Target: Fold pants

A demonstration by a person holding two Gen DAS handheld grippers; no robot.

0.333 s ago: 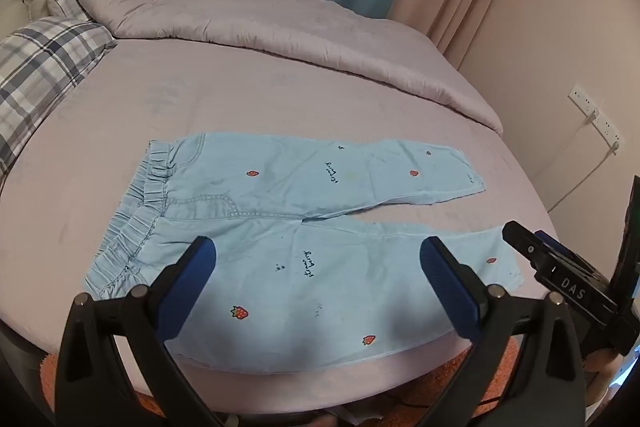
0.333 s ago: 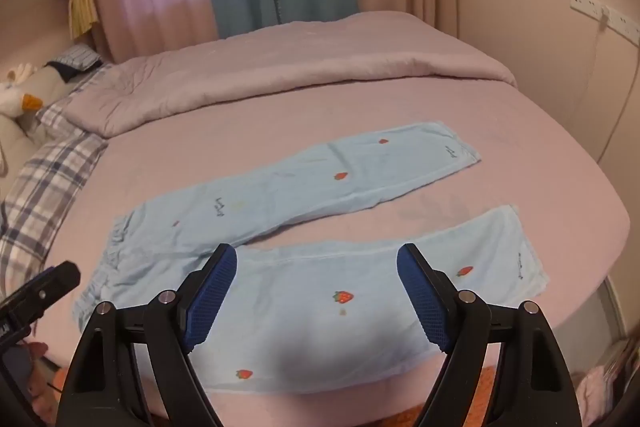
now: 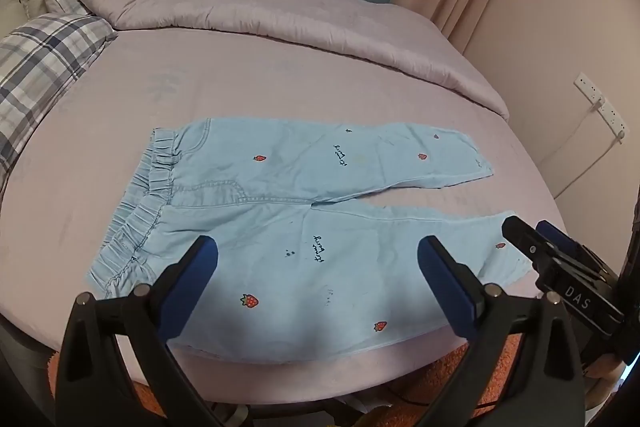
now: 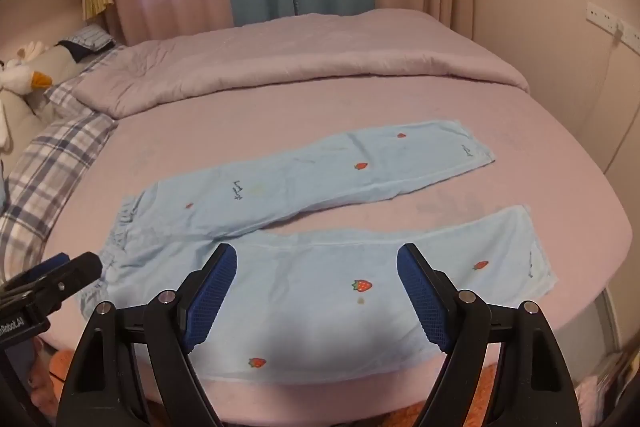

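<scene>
Light blue pants with small strawberry prints lie flat on the pink bed sheet, waistband to the left, both legs spread to the right. They also show in the right wrist view. My left gripper is open and empty, above the near leg by the front bed edge. My right gripper is open and empty, above the near leg further right. The right gripper's tip shows in the left wrist view, the left gripper's tip in the right wrist view.
A folded lilac duvet lies across the far side of the bed. Plaid pillows and a plush goose sit at the left. A wall with a power strip is close on the right. An orange rug lies below the bed edge.
</scene>
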